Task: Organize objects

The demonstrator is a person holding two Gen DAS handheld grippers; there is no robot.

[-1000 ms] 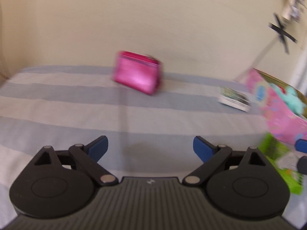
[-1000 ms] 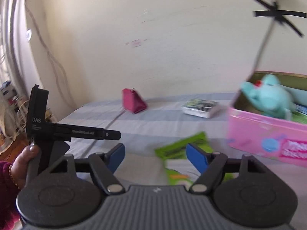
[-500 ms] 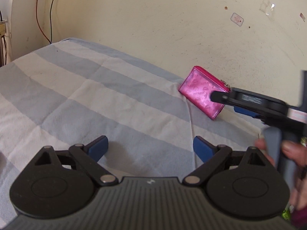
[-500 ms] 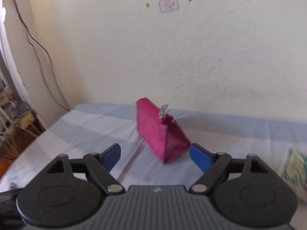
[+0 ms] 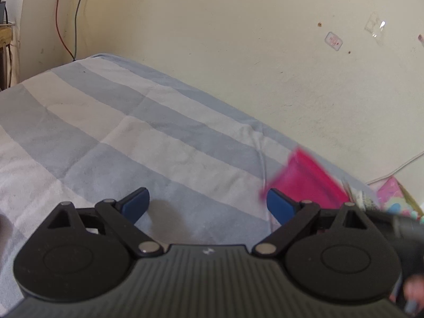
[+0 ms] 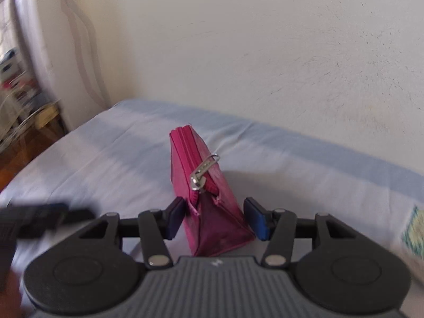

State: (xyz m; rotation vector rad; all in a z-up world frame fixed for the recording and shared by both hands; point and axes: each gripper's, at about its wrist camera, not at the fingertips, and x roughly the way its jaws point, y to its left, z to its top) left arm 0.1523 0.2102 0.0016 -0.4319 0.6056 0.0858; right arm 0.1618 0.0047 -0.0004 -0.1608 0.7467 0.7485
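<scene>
Right tongs (image 6: 214,217) straddle the pink pouch (image 6: 209,201) standing on the bed (image 6: 106,153), pads open, not yet pinching. Squeeze low and centred, clear of the zipper pull (image 6: 202,171). Left tongs (image 5: 206,204) hang open, empty.

A home bedroom: a striped blue-and-white bedsheet (image 5: 137,132) against a plain cream wall (image 5: 238,39) with loose wires (image 5: 59,18).
</scene>
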